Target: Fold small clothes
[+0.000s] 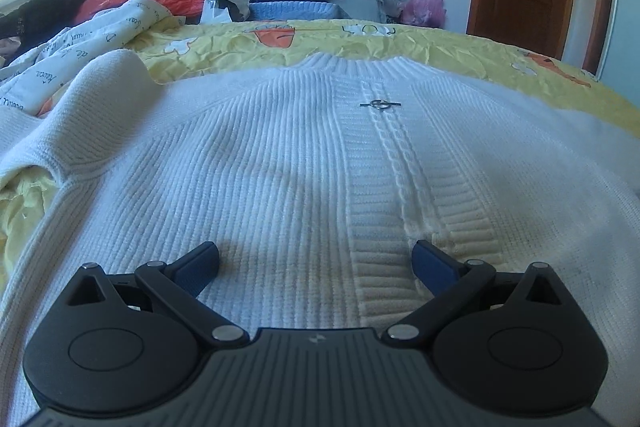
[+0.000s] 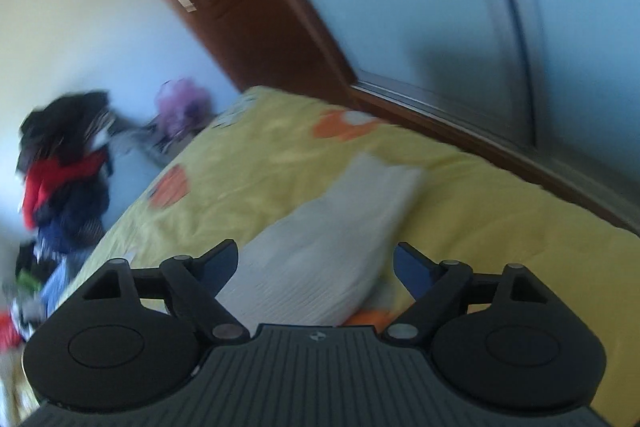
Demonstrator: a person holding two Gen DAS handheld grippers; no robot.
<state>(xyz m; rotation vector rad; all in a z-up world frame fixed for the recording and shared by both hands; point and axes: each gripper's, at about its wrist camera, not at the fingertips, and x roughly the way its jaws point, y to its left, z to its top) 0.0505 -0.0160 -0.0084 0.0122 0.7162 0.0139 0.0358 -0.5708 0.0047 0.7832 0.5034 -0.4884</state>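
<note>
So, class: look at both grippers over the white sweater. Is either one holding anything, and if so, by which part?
Nothing is held. The left gripper stands open above the white sweater, and the right gripper is open over its sleeve, pads not pressing on it.

The left gripper [image 1: 316, 263] has a dark grey body with fine raised ribs running lengthwise and a small pale emblem near its front edge. On either side sits a rounded black housing with a smooth oval disc set into its top and a triangular cut-out toward the front. Black link arms run from silver round pins to the fingers [image 1: 198, 267], which are faced with dark blue pads. The right gripper [image 2: 316, 263] is built the same way: ribbed grey body, matching emblem, black rounded housings, silver pins and blue-faced fingers [image 2: 412, 269], though its view is blurred.
</note>
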